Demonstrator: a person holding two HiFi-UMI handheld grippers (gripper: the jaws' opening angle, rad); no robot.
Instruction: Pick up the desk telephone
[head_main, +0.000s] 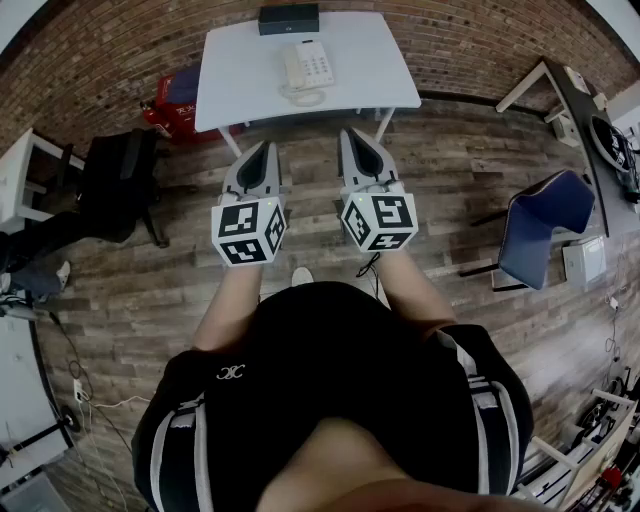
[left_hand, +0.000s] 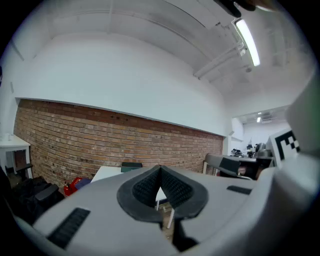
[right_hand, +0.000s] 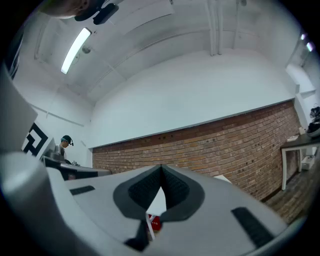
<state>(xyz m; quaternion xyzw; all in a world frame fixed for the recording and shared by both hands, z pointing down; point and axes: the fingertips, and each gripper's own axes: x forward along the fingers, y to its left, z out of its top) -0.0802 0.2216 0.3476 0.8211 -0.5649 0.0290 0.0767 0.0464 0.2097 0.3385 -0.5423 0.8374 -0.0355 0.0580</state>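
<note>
The left gripper (head_main: 262, 148) is presenting its jaws fully closed. In the left gripper view its ribbed pads (left_hand: 146, 190) are meeting at the tip, and nothing is sitting between them. The right gripper (head_main: 357, 135) is showing the same condition: its pads (right_hand: 175, 189) are pressing together at the tip and gripping nothing.

In the head view both grippers are hanging in the air side by side, near each other without touching, and are pointing toward 12 o'clock. The left marker cube (head_main: 247, 232) and the right marker cube (head_main: 380, 221) are sitting at the 6 o'clock end of each unit, where the person's hands are holding them.

A white table (head_main: 240, 80) is standing at 12 o'clock from the jaw tips, against a brick wall (head_main: 120, 50). The desk telephone (head_main: 307, 65) is resting on this table, toward its far half, at 12 o'clock from the gap between the two grippers and well apart from both. Its coiled cord (head_main: 305, 97) is lying at 6 o'clock of the set. A black box (head_main: 289, 18) is sitting at 12 o'clock of the telephone, on the table's far edge.

On the plank floor (head_main: 450, 170), a red object (head_main: 160, 110) is lying at 9 o'clock of the table. A black chair (head_main: 115, 180) is standing at 9 o'clock of the left gripper, and a blue chair (head_main: 545, 230) at 3 o'clock of the right gripper.
</note>
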